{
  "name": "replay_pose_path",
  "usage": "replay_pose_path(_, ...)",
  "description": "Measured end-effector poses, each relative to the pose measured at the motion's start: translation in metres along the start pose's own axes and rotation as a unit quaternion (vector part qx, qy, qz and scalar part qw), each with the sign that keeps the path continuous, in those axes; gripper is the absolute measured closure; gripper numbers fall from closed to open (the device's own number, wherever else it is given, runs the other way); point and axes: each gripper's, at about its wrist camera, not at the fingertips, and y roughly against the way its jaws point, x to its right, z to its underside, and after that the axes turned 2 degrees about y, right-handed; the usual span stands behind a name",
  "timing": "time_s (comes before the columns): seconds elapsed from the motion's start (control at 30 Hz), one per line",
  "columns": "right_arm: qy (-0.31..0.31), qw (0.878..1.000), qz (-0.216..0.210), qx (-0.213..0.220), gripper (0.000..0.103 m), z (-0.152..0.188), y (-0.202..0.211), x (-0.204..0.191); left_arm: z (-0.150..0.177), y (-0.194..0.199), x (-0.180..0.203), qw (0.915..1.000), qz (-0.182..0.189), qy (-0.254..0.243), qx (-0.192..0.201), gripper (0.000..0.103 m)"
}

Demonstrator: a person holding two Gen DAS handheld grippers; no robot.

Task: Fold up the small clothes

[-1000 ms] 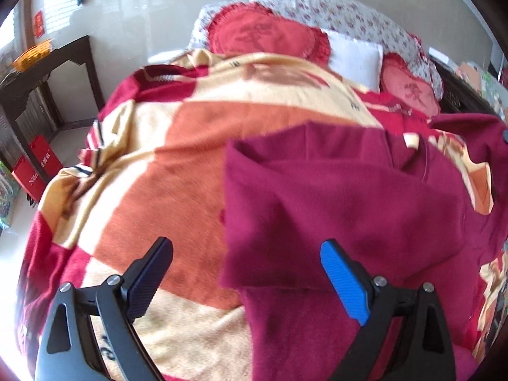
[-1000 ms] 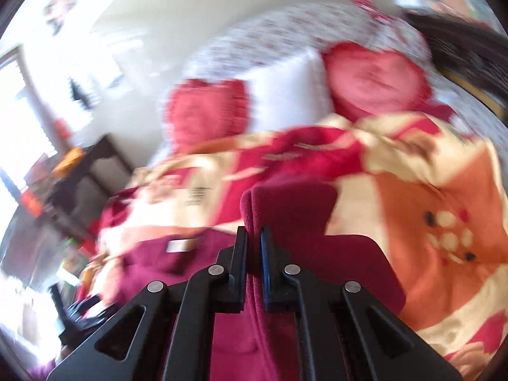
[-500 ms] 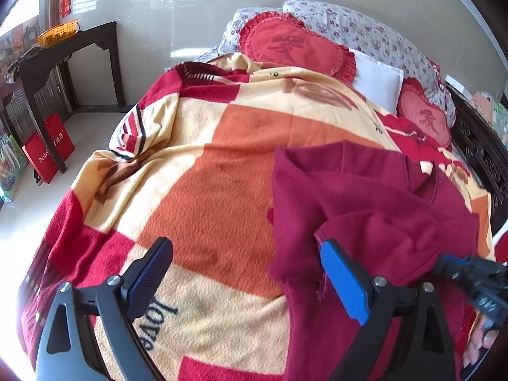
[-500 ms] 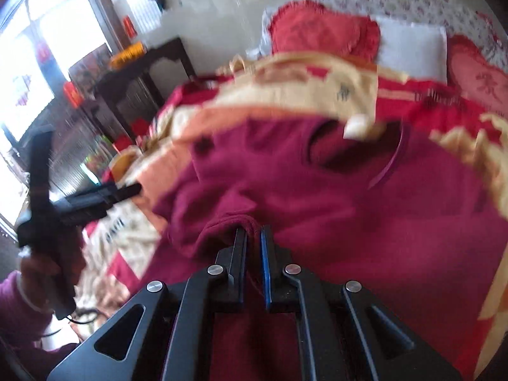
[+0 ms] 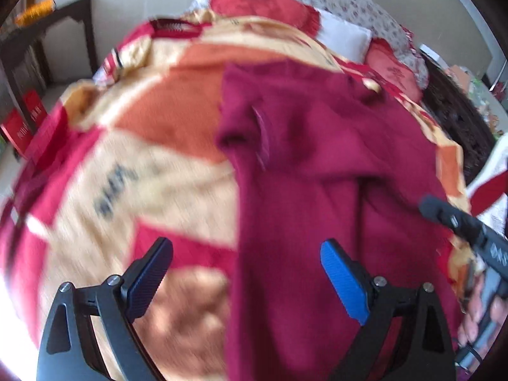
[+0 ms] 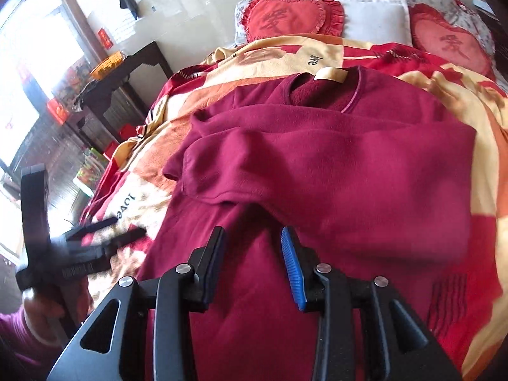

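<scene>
A dark red fleece top (image 6: pixel 333 165) lies on the bed, its neck with a cream label (image 6: pixel 328 73) toward the pillows. One sleeve is folded across the body (image 6: pixel 254 171). The top also shows in the left wrist view (image 5: pixel 317 165). My right gripper (image 6: pixel 252 254) is open and empty just above the lower part of the top. My left gripper (image 5: pixel 246 273) is wide open and empty over the top's left edge. Each gripper appears in the other's view, the left one (image 6: pixel 104 231) and the right one (image 5: pixel 460 222).
The bed is covered by a red, orange and cream blanket (image 5: pixel 152 158). Two red heart cushions (image 6: pixel 285 16) and a white pillow (image 6: pixel 374 19) lie at the head. A dark wooden side table (image 6: pixel 127 73) stands left of the bed, with red bags (image 5: pixel 22 123) on the floor.
My right gripper has opened and let go of the sleeve, which now lies across the top's body. My left gripper has moved right over the top's edge, still open.
</scene>
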Motion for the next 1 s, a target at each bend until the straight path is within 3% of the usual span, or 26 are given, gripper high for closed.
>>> replay_pose_path(0.17,-0.018,1.0,0.012,-0.004,0.085,0.009,0.01,-0.004,0.033,0.004,0.007,0.999,0.036,0.014,-0.023,0.006)
replay_pose_path(0.37,-0.043,0.999,0.013,-0.009,0.085,0.018,0.019,-0.008,0.057,0.004,0.016,0.9978,0.055,0.002,-0.037,0.006)
replay_pose_path(1.0,-0.038,0.999,0.016,-0.015,0.085,0.019,0.019,-0.024,0.062,0.01,0.016,0.9979,0.056,-0.006,-0.034,0.006)
